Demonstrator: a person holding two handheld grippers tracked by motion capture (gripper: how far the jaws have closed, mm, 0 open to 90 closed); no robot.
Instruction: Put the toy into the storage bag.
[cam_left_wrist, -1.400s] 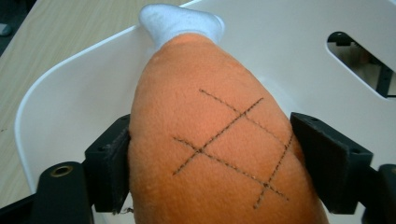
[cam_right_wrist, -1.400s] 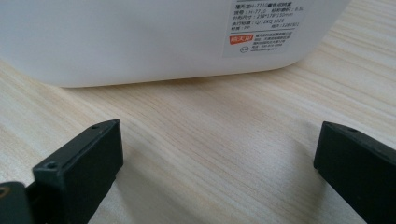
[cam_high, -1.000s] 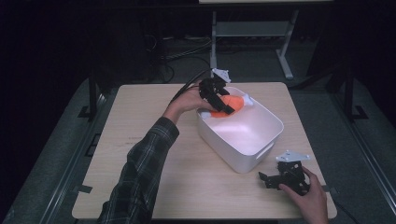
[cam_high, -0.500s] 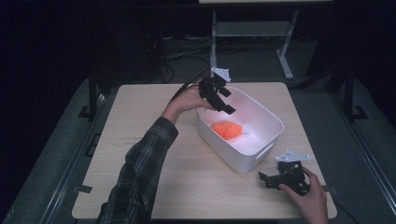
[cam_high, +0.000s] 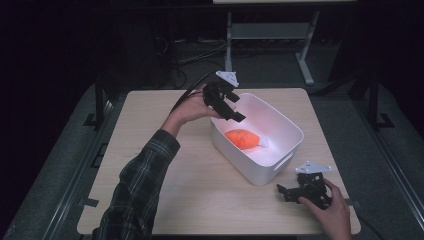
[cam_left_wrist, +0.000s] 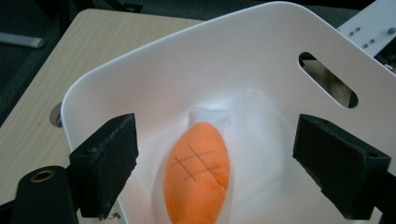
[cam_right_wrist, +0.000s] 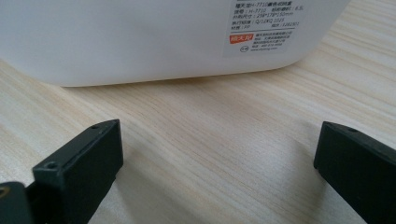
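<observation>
An orange plush carrot (cam_high: 242, 139) with a white tip lies on the floor of a white plastic bin (cam_high: 295, 131). My left gripper (cam_high: 232, 109) hovers over the bin's far-left rim, open and empty. Its own view looks down on the carrot (cam_left_wrist: 198, 175), well below and between the spread jaws, inside the bin (cam_left_wrist: 261, 42). My right gripper (cam_high: 286, 191) rests low on the table at the front right, just past the bin's near corner, open with nothing in it. In the right gripper view the bin's outer wall (cam_right_wrist: 140, 37) with a label stands close ahead.
The light wooden table (cam_high: 150, 150) has free surface left of the bin and along its front. A slot handle (cam_left_wrist: 327, 79) is cut into the bin's end wall. Dark floor, cables and a metal stand leg (cam_high: 305, 65) lie behind the table.
The carrot has left my left gripper and dropped from rim height to the bin's floor. The left gripper has opened and stayed above the rim. The right gripper has not moved.
</observation>
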